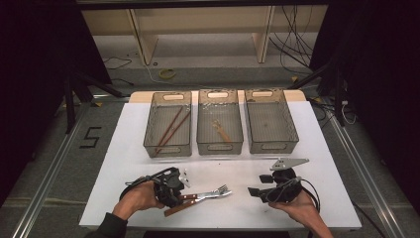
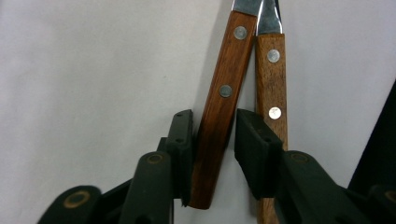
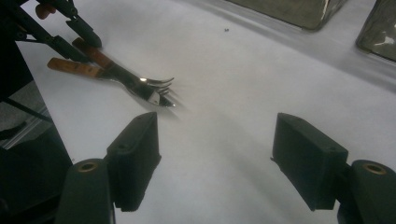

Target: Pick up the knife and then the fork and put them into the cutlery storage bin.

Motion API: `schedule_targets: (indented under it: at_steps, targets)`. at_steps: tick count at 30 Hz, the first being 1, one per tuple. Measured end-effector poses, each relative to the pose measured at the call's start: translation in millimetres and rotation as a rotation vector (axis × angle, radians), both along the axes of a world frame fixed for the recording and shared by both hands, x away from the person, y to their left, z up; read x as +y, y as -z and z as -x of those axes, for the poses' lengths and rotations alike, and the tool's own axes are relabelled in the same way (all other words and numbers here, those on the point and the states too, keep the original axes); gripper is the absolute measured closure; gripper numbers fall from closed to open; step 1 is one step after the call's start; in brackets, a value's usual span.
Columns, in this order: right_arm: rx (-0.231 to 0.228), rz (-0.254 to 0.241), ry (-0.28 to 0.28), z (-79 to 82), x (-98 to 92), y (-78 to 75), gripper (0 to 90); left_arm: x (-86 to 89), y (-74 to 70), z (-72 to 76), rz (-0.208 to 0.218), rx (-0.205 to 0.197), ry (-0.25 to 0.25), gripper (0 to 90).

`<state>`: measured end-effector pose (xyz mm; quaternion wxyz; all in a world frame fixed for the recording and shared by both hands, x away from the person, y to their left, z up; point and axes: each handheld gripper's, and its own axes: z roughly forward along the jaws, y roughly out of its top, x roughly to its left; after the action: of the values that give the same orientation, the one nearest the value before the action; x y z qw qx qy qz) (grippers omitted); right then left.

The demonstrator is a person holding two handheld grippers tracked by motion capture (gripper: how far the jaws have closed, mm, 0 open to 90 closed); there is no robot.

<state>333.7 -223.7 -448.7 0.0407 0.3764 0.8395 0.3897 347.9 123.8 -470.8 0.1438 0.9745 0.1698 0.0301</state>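
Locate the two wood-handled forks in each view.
High view: forks at bottom centre, beside the left gripper.
Left gripper view: handles upper centre, one between the jaws.
Right gripper view: upper left, tines pointing right.
Shared landmark: white table sheet.

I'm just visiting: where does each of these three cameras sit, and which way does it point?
High view: above the table's near edge, looking forward and down; both hands, three bins.
Left gripper view: rides the left claw, looking along its jaws at two wooden fork handles.
Right gripper view: rides the right claw, open, facing across the table.
Shared: the forks.
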Motion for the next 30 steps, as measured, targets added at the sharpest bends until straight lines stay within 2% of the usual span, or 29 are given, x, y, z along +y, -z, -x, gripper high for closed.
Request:
schedule_targets:
  at_steps: [3, 12, 15, 18, 24, 30]
  targets:
    - [0.001, 0.000, 0.000, 0.0, 0.2, 0.1, 32.3, -0.4, -0.8, -0.3, -0.015, -0.002, 0.028, 69.8]
    - [0.002, -0.001, 0.000, 0.1, 0.1, -0.4, 32.4, -1.5, -0.9, 3.3, -0.014, -0.025, 0.083, 74.5]
    - [0.000, -0.002, 0.001, 0.3, -0.1, -0.9, 32.4, -0.6, -1.0, 3.6, -0.007, -0.026, 0.089, 75.0]
    - [0.000, -0.008, 0.000, 0.3, -0.4, -1.7, 32.4, -0.3, -1.2, 4.3, 0.017, -0.030, 0.083, 75.2]
    - [-0.016, -0.017, -0.010, 1.2, 1.7, -4.3, 32.5, -2.6, -8.9, 5.2, 0.027, -0.062, 0.082, 75.3]
    - [-0.054, -0.034, -0.059, 2.8, 12.0, -13.5, 32.4, -8.7, -18.6, 7.7, 0.050, -0.081, 0.091, 75.3]
